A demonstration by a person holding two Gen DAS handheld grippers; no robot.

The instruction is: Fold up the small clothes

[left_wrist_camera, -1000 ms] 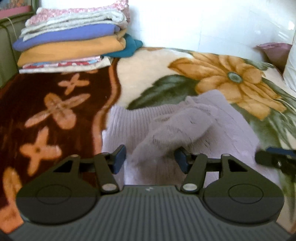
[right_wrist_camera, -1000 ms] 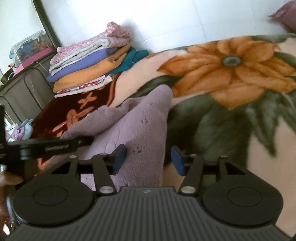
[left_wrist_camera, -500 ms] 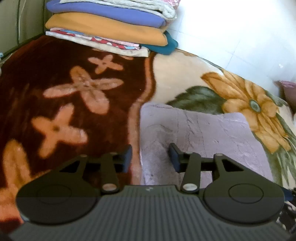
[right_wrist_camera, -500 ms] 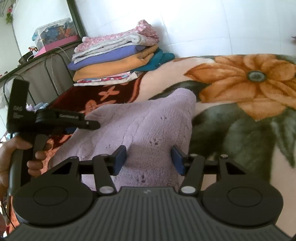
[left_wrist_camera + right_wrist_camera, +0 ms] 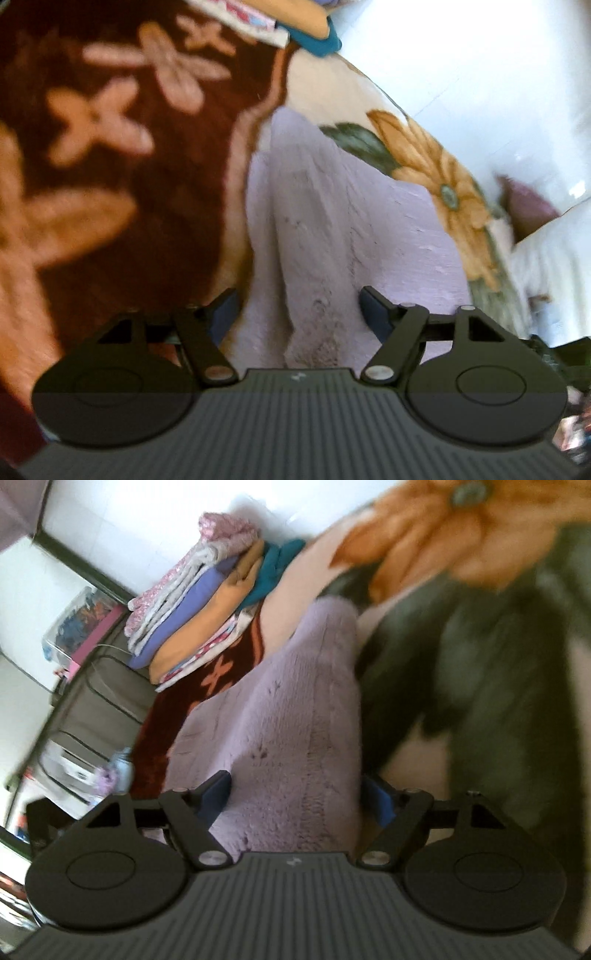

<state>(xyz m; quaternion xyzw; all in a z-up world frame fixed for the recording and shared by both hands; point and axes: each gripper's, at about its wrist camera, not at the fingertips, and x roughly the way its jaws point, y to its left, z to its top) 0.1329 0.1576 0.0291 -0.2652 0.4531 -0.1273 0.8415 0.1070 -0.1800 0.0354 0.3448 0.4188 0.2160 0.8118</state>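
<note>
Evidently both grippers, left gripper [image 5: 299,308] and right gripper [image 5: 295,794], gaped over the lilac garment [image 5: 351,229] on the floral blanket [image 5: 110,166]; pinching matching corners would likely fold it evenly.

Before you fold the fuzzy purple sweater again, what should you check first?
1. Left gripper open: ok, jaws wide apart.
2. Right gripper open: ok, jaws wide apart.
3. Lilac fleece sweater lying on the floral blanket: ok.
4. Sweater flat: not ok, a lengthwise ridge runs down it.
5. Sweater apart from the stack of folded clothes: ok.
6. Sharp view: not ok, both pictures are blurred.
</note>
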